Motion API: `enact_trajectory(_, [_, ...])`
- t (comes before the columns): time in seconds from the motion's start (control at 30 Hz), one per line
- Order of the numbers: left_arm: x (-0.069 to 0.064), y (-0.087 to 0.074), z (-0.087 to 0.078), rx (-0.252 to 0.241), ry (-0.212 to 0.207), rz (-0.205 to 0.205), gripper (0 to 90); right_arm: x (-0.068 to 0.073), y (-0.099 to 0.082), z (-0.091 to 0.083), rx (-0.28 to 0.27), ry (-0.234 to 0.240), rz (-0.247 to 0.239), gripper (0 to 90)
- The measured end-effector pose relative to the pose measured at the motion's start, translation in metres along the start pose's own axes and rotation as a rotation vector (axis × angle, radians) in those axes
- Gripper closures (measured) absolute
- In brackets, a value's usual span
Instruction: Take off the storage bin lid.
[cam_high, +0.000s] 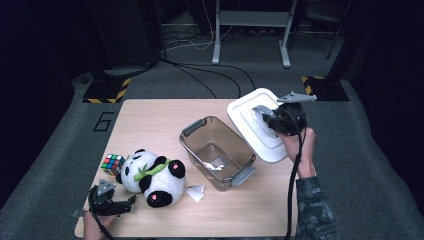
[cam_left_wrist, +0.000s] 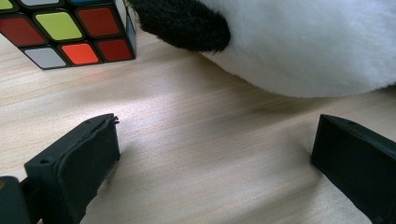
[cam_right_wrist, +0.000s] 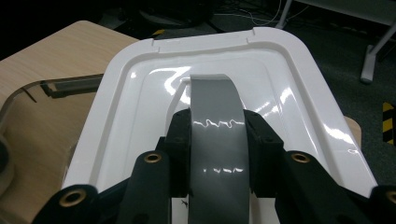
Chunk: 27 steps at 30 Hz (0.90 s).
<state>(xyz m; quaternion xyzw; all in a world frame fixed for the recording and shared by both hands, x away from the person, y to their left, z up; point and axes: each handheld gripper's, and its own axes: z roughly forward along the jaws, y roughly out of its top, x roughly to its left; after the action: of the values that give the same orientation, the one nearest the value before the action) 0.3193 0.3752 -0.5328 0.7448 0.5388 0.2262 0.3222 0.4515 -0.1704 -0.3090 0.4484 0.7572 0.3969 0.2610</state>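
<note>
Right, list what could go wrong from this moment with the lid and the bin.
1. The right gripper holds the white lid only by its grey handle, so the lid could swing or slip out.
2. The lid hangs partly past the table edge; if dropped, it may fall to the floor.
3. The lid's near edge sits close to the clear bin, so it could knock the rim and shove the bin toward the panda toy.
</note>
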Motion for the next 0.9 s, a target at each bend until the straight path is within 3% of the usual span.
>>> enact_trajectory(0.43, [0.0,0.0,0.0,-0.004,-0.001,-0.001,0.6,-0.031,-0.02,0.016,0.027,-0.079,0.065,66.2])
enact_trajectory(0.9, [0.0,0.0,0.0,-0.004,-0.001,-0.001,0.6,-0.06,-0.06,0.05,0.087,-0.121,0.187,66.2])
